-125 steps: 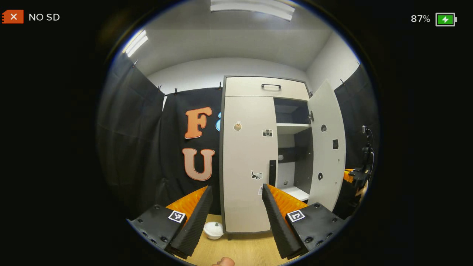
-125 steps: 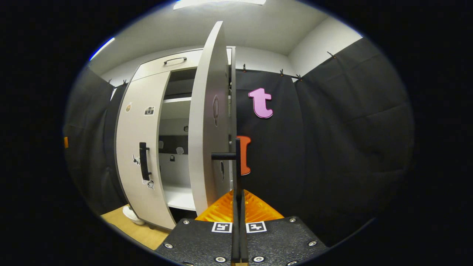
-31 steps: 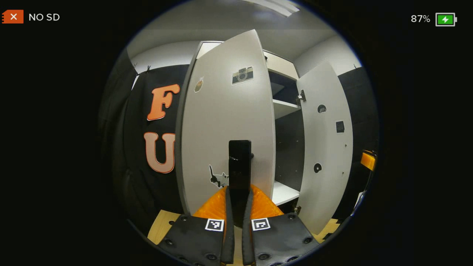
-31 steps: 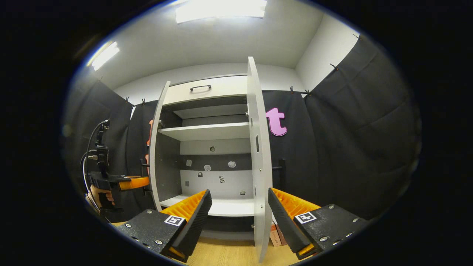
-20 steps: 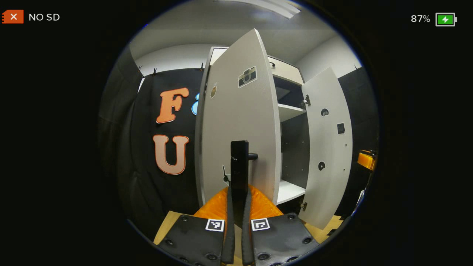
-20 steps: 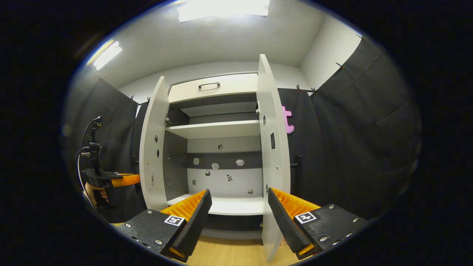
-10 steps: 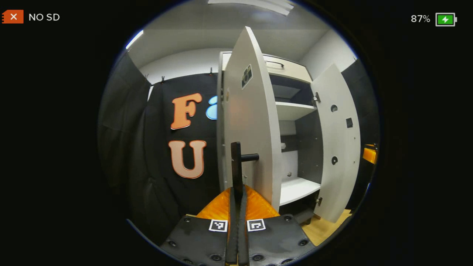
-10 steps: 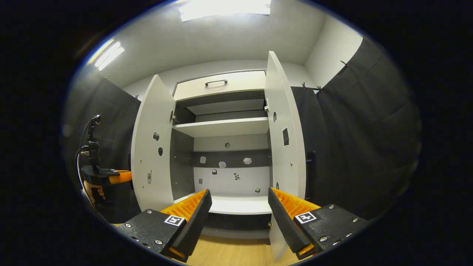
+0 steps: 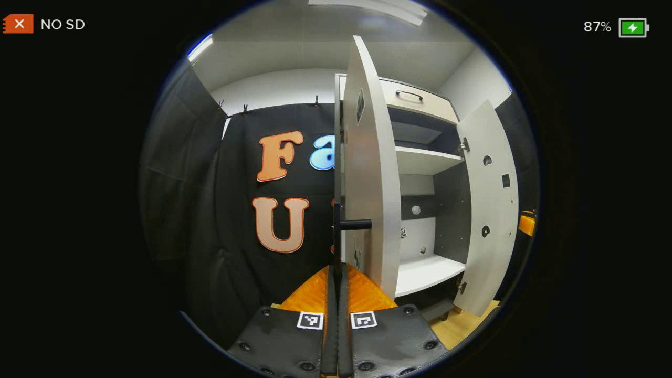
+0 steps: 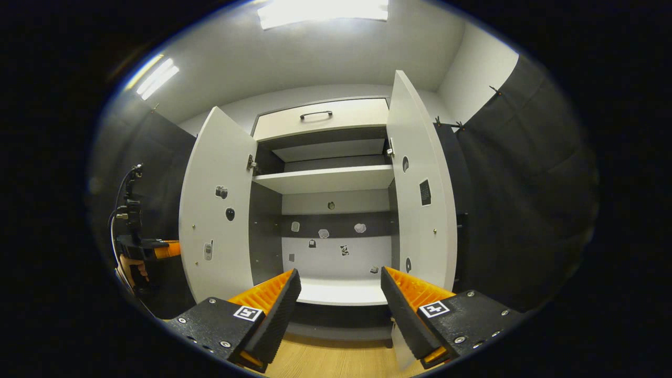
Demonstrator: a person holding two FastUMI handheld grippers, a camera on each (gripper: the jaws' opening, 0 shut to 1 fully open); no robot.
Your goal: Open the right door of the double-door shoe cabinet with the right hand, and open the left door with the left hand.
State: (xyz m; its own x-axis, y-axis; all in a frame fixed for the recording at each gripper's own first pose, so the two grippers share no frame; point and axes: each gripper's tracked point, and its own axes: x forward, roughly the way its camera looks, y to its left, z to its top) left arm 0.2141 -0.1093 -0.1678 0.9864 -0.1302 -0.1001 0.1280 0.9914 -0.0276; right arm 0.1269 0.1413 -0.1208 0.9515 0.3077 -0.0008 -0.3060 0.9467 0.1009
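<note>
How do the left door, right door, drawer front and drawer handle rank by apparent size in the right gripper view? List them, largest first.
1. Left door and right door: they look much alike, and both swing toward the camera, so they are not ranked apart.
2. Drawer front.
3. Drawer handle.

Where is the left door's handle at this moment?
In the left gripper view, the handle stands at centre, just above the shut left tongs, on the open left door.

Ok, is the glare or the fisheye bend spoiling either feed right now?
Right gripper view: the ceiling light blows out white, but the cabinet shelf reads sharp, while the right door bows outward. Left gripper view: evenly lit, with the left door curved and the handle crisp.
</note>
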